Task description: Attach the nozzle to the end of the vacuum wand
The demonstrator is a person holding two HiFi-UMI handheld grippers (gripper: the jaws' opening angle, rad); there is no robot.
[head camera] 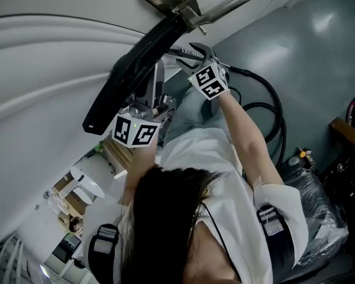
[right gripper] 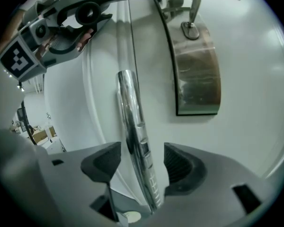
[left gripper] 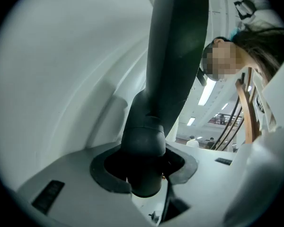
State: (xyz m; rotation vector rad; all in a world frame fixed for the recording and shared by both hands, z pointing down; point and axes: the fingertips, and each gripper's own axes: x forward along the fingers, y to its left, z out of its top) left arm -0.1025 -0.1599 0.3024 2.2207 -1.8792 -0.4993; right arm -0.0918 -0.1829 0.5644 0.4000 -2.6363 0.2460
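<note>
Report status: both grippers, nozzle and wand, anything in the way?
Left gripper shut on black nozzle neck. Right gripper open, jaws astride chrome wand, pads clear. Nozzle-wand joint not clear to see. No obstruction seen.

No readable text, brand or number in any view. Only black-and-white square code patterns: left marker cube (head camera: 135,132) on left tool (left gripper: 144,174), right marker cube (head camera: 209,81) on right tool (right gripper: 142,167). Pattern only, no lettering. Faint stamped marks along chrome tube (right gripper: 143,178), too blurred to read. Dark slots on tool bodies: nothing legible.
</note>
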